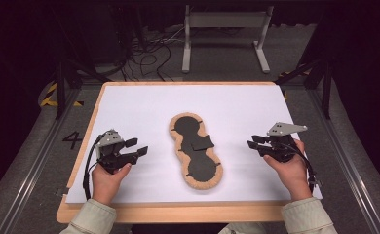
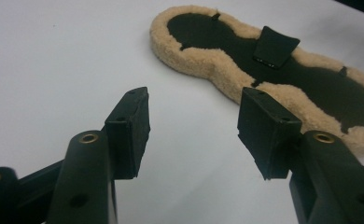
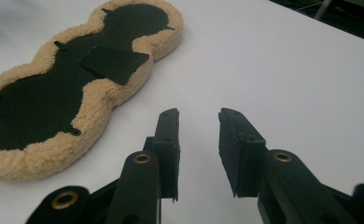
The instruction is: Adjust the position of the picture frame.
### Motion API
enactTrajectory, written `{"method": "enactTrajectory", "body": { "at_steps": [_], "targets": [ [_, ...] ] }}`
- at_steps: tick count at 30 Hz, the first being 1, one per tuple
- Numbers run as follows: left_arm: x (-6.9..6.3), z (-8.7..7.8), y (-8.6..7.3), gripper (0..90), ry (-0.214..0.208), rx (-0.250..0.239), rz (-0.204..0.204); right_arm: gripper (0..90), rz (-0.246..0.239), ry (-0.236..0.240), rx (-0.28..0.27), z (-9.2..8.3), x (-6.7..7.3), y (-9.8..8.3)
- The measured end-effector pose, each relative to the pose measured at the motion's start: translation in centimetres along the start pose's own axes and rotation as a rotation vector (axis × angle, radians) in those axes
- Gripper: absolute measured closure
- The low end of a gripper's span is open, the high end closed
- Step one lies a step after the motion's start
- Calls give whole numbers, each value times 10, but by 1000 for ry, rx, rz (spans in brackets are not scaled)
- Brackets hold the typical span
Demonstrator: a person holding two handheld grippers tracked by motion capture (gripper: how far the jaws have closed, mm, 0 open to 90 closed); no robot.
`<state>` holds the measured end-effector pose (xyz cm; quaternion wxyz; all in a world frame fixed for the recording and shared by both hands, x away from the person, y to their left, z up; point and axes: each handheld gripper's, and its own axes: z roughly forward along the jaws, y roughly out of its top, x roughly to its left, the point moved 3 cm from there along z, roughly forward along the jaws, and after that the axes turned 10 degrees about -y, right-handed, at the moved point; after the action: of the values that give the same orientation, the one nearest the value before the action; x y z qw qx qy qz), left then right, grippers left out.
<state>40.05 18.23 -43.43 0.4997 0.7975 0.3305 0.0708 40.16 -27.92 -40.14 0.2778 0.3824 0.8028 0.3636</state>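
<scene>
The bench (image 1: 129, 112) carries one thing between your two hands: a fleece pad (image 1: 196, 151) shaped like three joined lobes, tan pile round the rim and black backing facing up. It lies flat, ahead of and to the right of your left claw (image 1: 138, 147), and ahead of and to the left of your right claw (image 1: 254, 142), clear of both. Its long axis runs away from you, leaning slightly so the near lobe sits closer to the right claw and the far lobe closer to the left. Expect it to be light, soft and floppy; lifted by one end it will likely sag or fold at the narrow waists. The pile should grip well, the black backing probably less so. Pinch the fleece rim at an end lobe, one claw per end if you want it kept flat. A small black flap (image 1: 200, 142) stands off the middle and looks too flimsy to lift by. Both claws are released, jaws apart, nothing between them
</scene>
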Motion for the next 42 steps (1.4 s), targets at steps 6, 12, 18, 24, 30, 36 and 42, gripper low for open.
{"method": "enactTrajectory", "body": {
  "at_steps": [6, 12, 18, 24, 30, 36, 42],
  "targets": [
    [-2, 1, 0, 474, 28, 27, 11, 677, 1, 11, 19, 1, 3, 2],
    [1, 1, -1, 496, 53, 41, -12, 702, -30, 18, 50, 1, 11, 6],
    [-1, -2, -1, 527, 4, 34, -64, 740, -77, 87, 101, 8, 29, 11],
    [-2, -3, -2, 526, -8, 44, -80, 762, -103, 100, 149, 15, 39, 12],
    [-4, -1, -2, 477, 31, 56, -39, 813, -116, 129, 203, 26, 50, 11],
    [-3, 0, -2, 466, 35, 65, -30, 890, -138, 124, 235, 40, 63, 6],
    [-5, 2, -2, 476, 29, 68, -23, 900, -161, 113, 276, 52, 71, 0]
  ]
}}
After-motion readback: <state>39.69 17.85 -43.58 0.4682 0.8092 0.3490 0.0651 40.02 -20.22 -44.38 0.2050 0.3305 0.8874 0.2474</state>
